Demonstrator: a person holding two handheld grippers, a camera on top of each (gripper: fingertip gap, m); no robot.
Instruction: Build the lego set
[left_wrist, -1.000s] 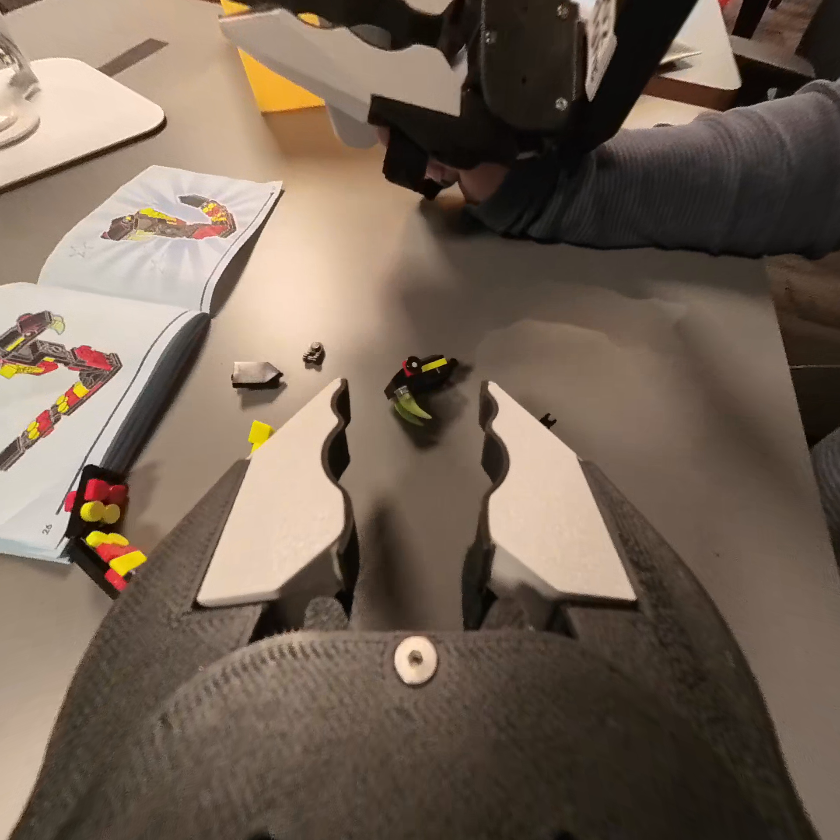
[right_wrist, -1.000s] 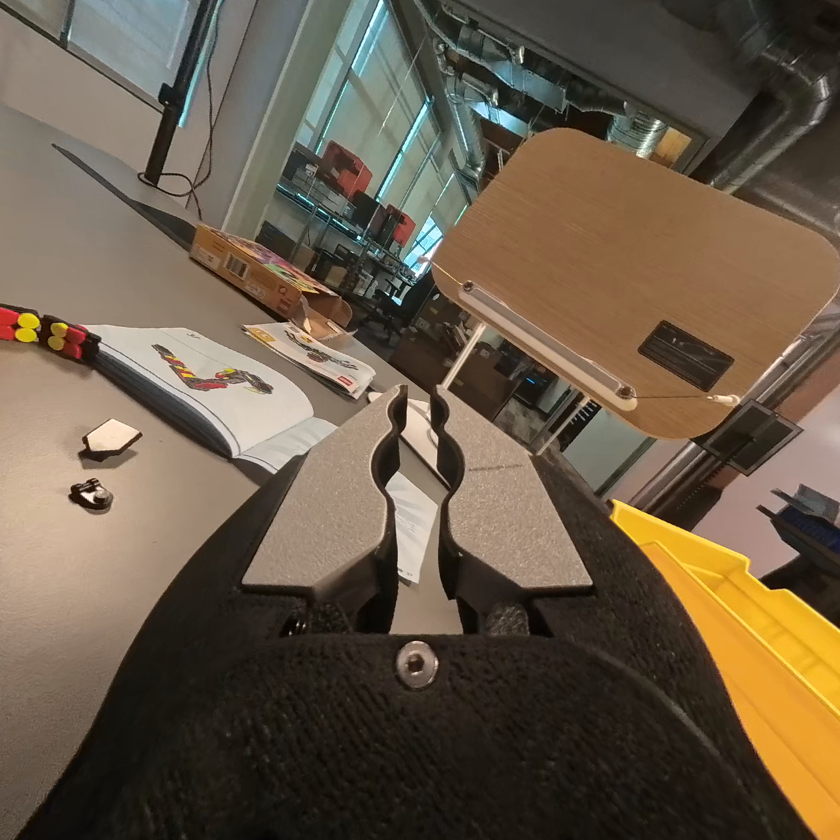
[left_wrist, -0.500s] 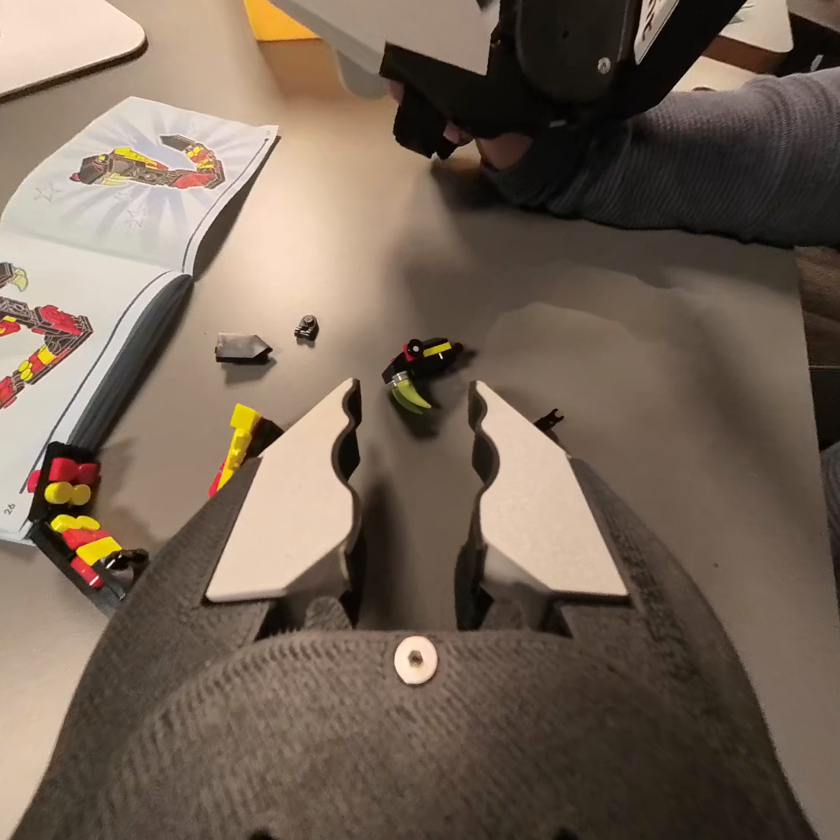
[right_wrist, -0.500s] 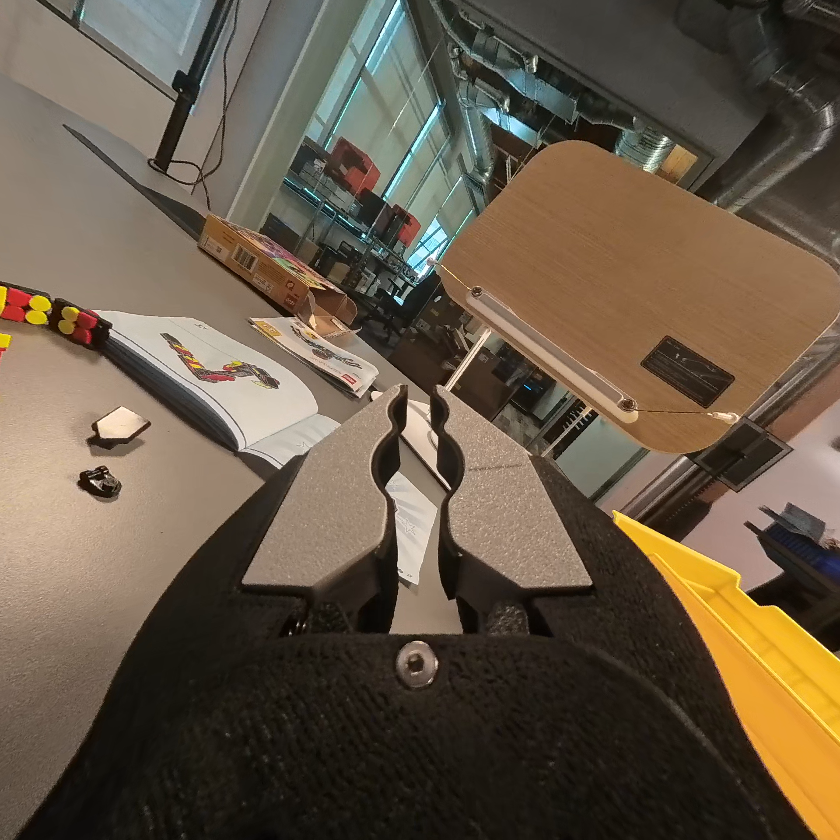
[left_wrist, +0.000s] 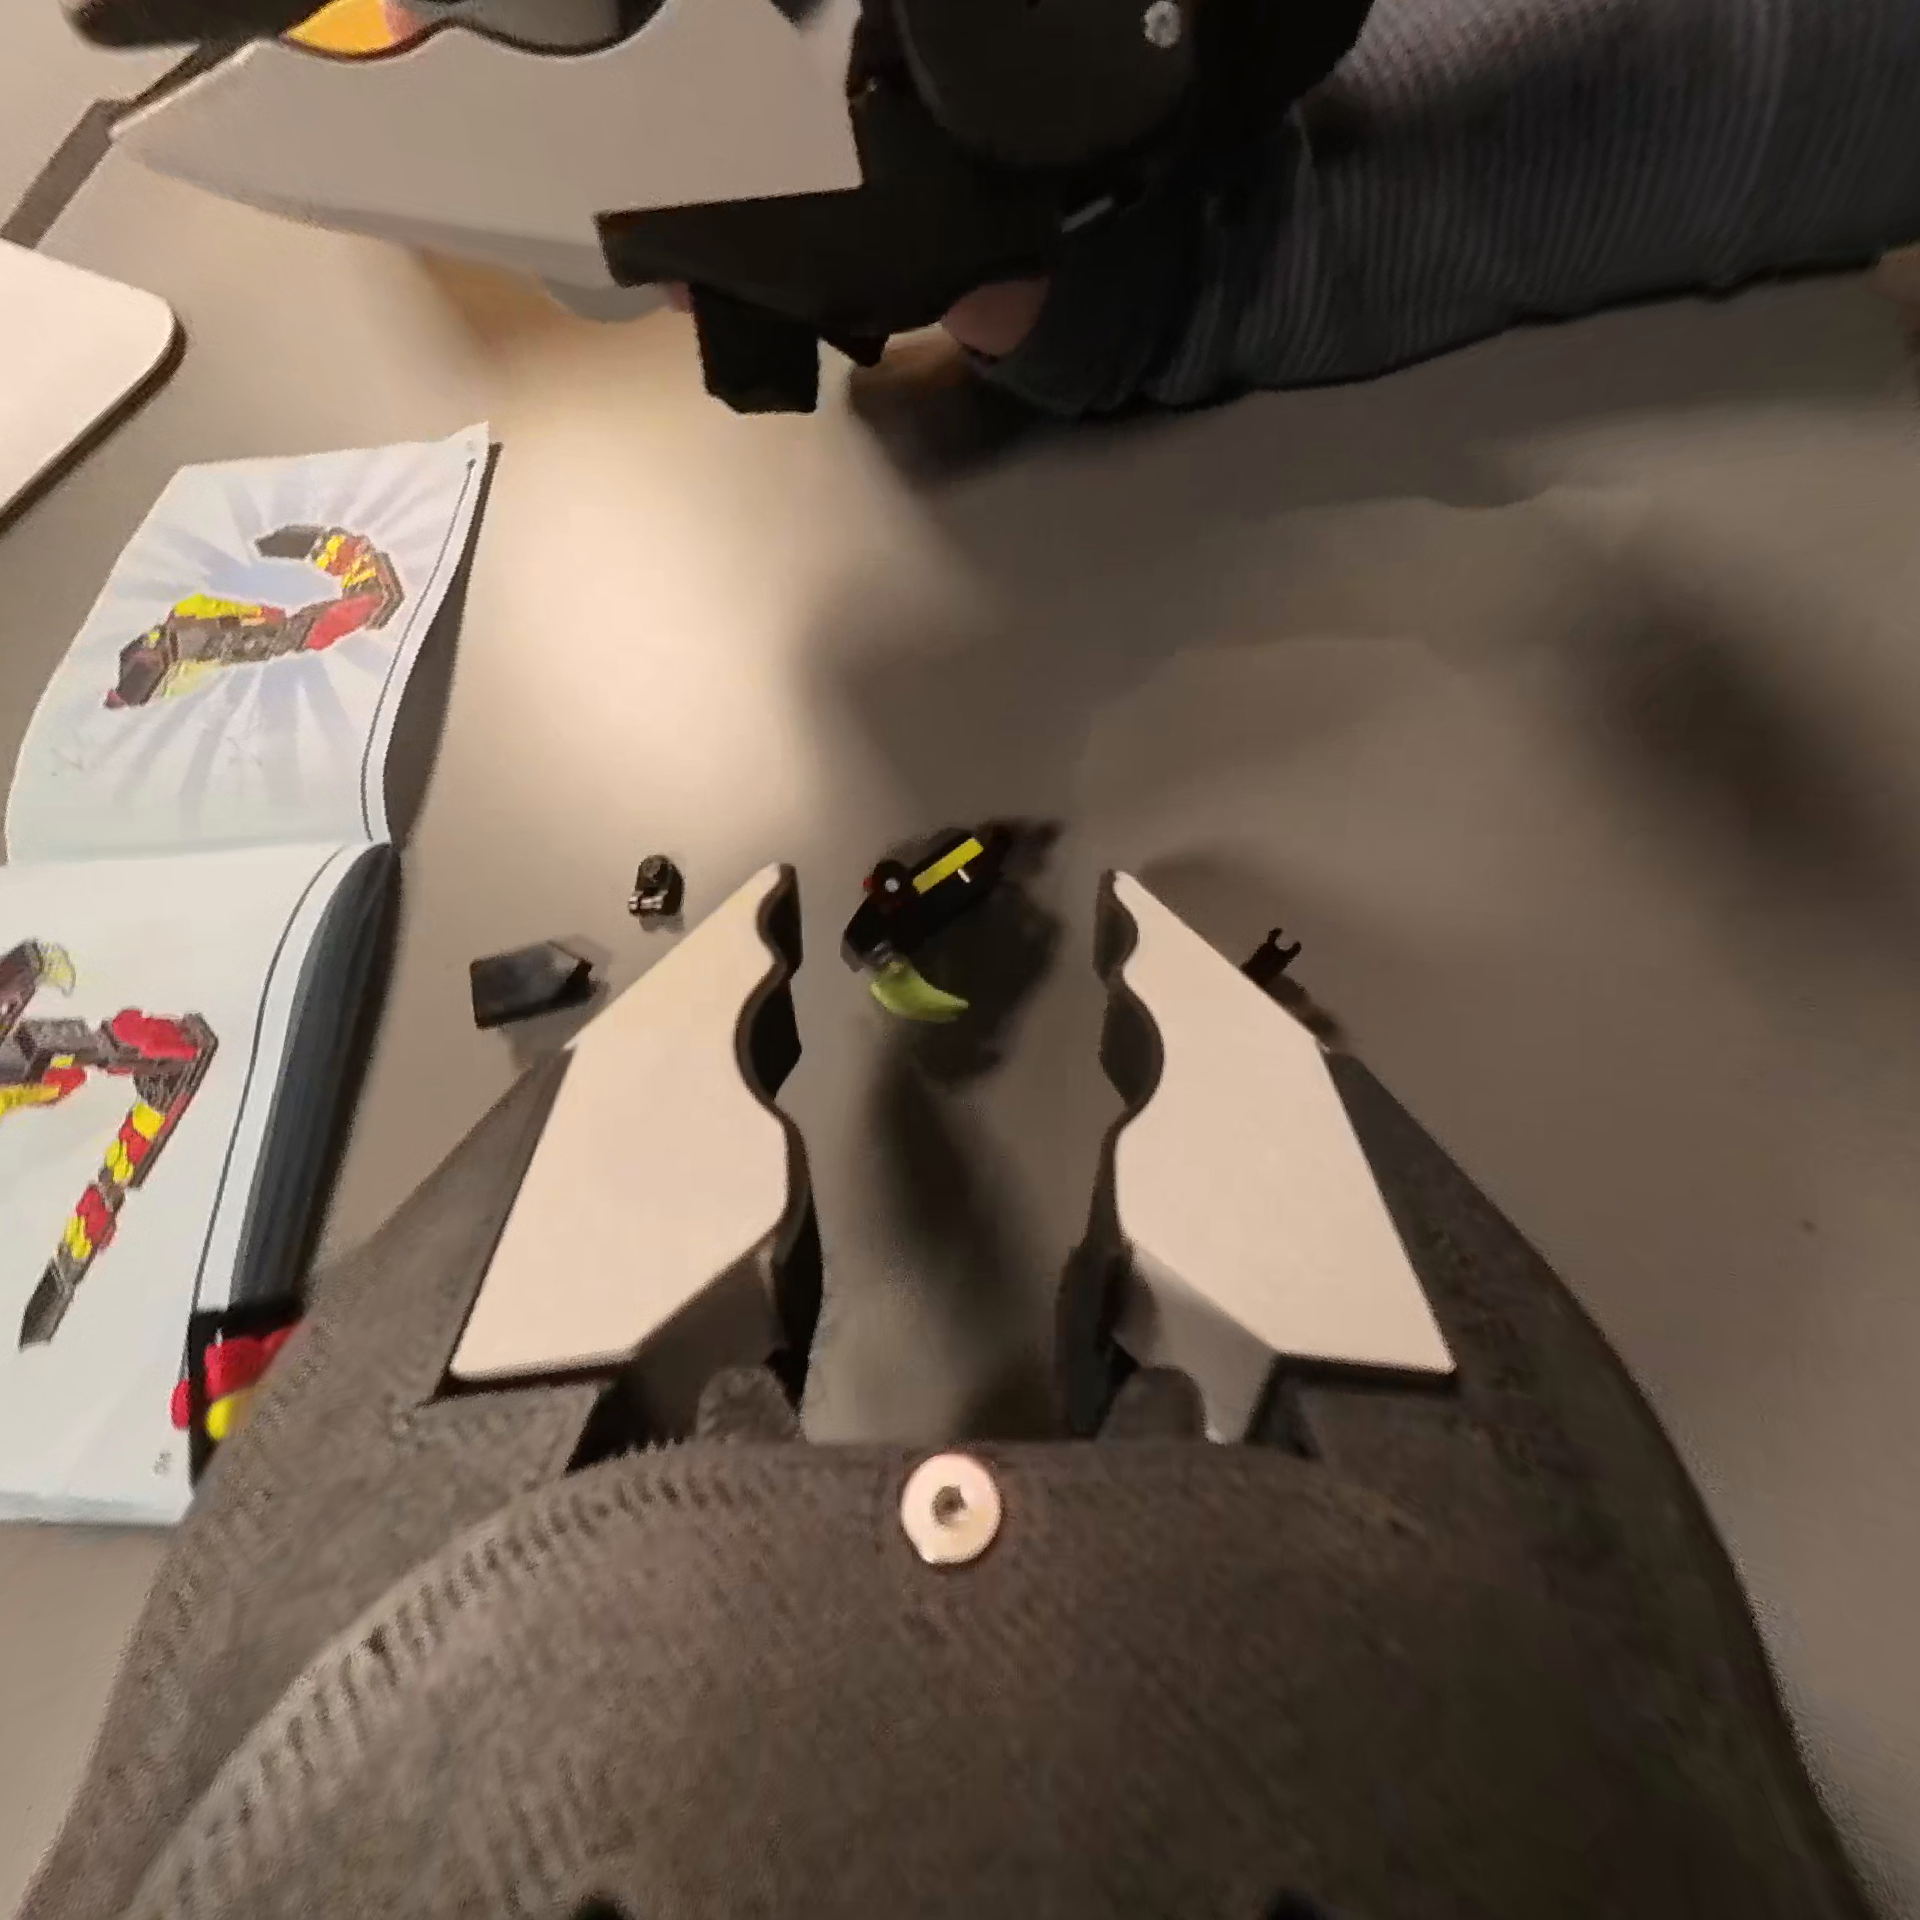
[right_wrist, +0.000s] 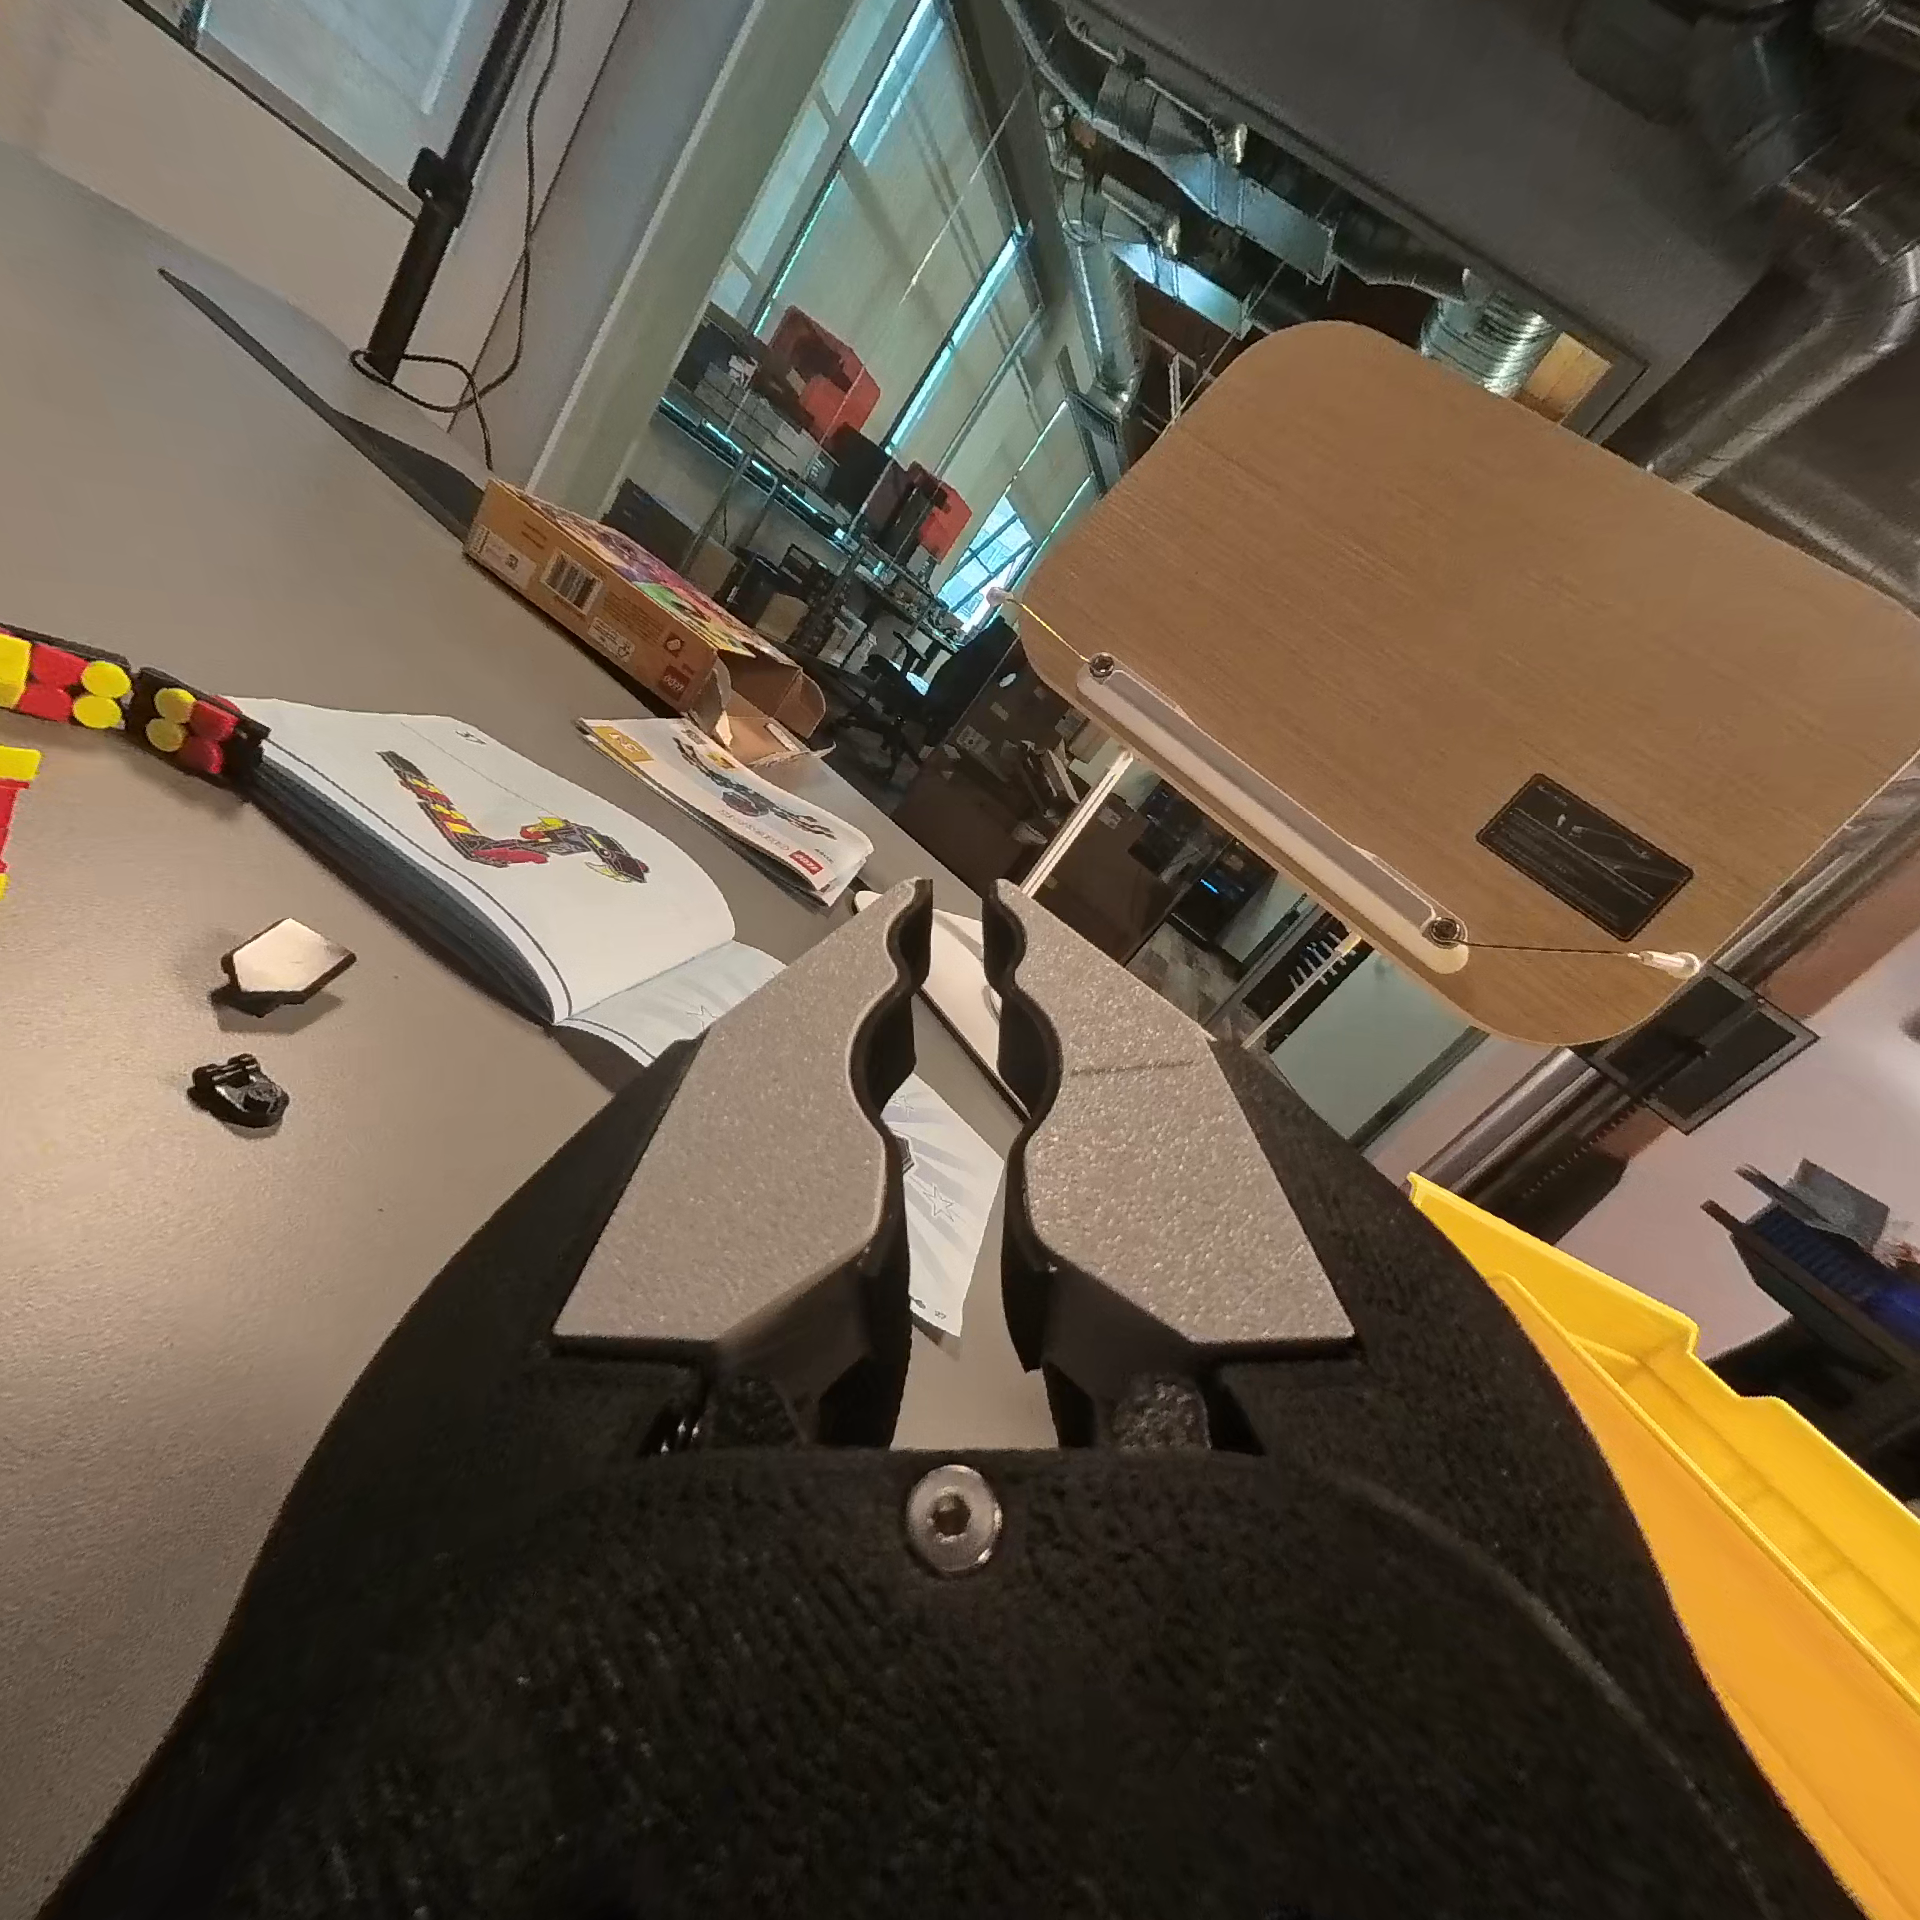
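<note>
My left gripper (left_wrist: 948, 889) is open and low over the table. A small black lego assembly (left_wrist: 925, 902) with a yellow stripe and a lime claw lies on the table between its fingertips, untouched. A black wedge tile (left_wrist: 525, 982), a tiny black piece (left_wrist: 655, 885) and a small black clip (left_wrist: 1273, 951) lie close by. The red, yellow and black snake body (left_wrist: 234, 1371) lies at the left on the open instruction booklet (left_wrist: 260, 675). My right gripper (right_wrist: 953, 899) is nearly shut with a narrow gap, empty, raised and pointing away; it also shows in the left wrist view (left_wrist: 727, 156).
The right wrist view shows the tile (right_wrist: 281, 961), tiny piece (right_wrist: 239, 1091), snake body (right_wrist: 125, 696), booklet (right_wrist: 499, 852), a cardboard box (right_wrist: 623, 613), a leaflet (right_wrist: 748, 810), a yellow bin (right_wrist: 1714, 1507) and a wooden panel (right_wrist: 1455, 727). A sleeved arm (left_wrist: 1558, 187) rests on the table. The tiny black piece (left_wrist: 655, 885) lies around 4 cm away from my left fingertips. Look for it in the right wrist view (right_wrist: 244, 1099) too.
My left gripper has moved forward, so the black assembly now lies between its fingertips instead of ahead of them. It stays open. The right gripper has shifted only slightly.
</note>
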